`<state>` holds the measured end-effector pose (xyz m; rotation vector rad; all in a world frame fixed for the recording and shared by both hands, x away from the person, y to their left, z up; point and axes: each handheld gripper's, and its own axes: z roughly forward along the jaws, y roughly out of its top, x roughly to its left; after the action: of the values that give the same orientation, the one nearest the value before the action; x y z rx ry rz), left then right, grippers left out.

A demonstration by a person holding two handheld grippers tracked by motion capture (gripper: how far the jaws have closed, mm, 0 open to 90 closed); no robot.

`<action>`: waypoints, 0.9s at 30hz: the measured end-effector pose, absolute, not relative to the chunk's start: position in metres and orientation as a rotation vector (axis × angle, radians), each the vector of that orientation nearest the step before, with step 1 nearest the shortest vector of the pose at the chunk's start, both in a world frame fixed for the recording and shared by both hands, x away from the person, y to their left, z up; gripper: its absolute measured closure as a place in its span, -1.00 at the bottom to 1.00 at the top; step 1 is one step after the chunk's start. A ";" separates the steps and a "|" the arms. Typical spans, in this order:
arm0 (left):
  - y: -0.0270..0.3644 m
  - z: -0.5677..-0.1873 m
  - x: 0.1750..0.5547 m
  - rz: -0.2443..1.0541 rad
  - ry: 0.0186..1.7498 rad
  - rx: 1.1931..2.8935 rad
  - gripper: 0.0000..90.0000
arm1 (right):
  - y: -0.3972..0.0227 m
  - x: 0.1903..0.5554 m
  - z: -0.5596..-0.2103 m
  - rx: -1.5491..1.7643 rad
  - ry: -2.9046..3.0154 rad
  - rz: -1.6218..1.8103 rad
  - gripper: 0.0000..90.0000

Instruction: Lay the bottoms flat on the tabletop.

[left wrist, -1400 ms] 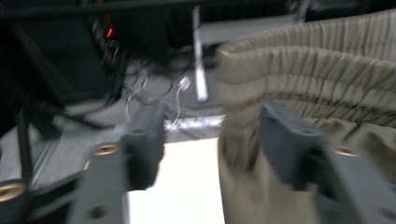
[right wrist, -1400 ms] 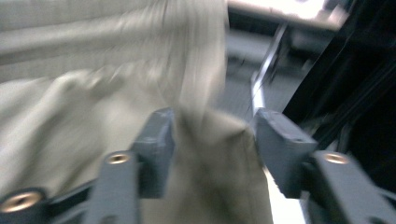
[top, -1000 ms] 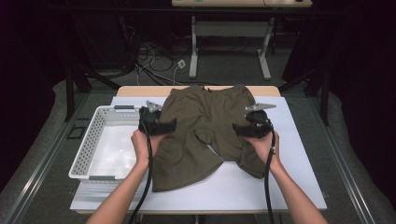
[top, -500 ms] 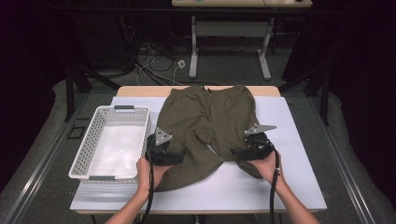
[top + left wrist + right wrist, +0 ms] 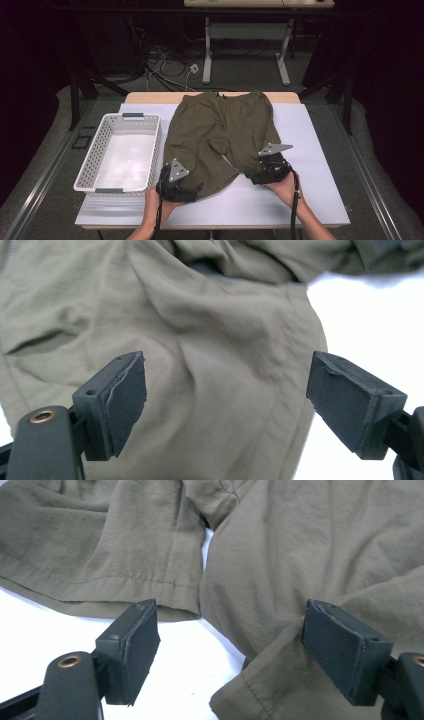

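Observation:
A pair of olive-green shorts (image 5: 222, 135) lies flat on the white table cover (image 5: 315, 150), waistband at the far edge and legs towards me. My left gripper (image 5: 180, 186) sits low over the hem of the left leg. In the left gripper view it is open (image 5: 227, 400), with the cloth (image 5: 210, 365) below the jaws and no pad pressing on it. My right gripper (image 5: 267, 172) is at the hem of the right leg. Its jaws (image 5: 230, 645) have just been opening and stand open over the hem corner (image 5: 260, 690), gripping nothing.
A white perforated basket (image 5: 90, 165) stands empty to the left of the shorts, close to my left hand. Bare white cover runs along the near edge and at the right. Desk legs and cables lie on the floor beyond the table.
Both hands have moved towards me along the shorts' legs, from mid-leg to the hems, and sunk lower. The shorts have not shifted.

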<state>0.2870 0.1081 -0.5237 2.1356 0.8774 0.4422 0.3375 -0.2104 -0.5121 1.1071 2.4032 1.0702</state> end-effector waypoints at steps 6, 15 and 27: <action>0.110 -0.529 0.283 0.433 0.871 2.157 -0.64 | -0.206 0.332 -0.508 1.072 2.389 1.091 -0.26; 0.111 -0.541 0.275 0.387 0.859 2.226 -0.57 | -0.181 0.330 -0.512 0.991 2.466 1.068 0.15; 0.111 -0.544 0.272 0.360 0.848 2.266 -0.43 | -0.154 0.353 -0.536 0.998 2.582 0.944 0.32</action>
<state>0.2719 0.1108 -0.5444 2.2657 0.8481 0.3599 0.3530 -0.1539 -0.5357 0.9983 2.5824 0.9437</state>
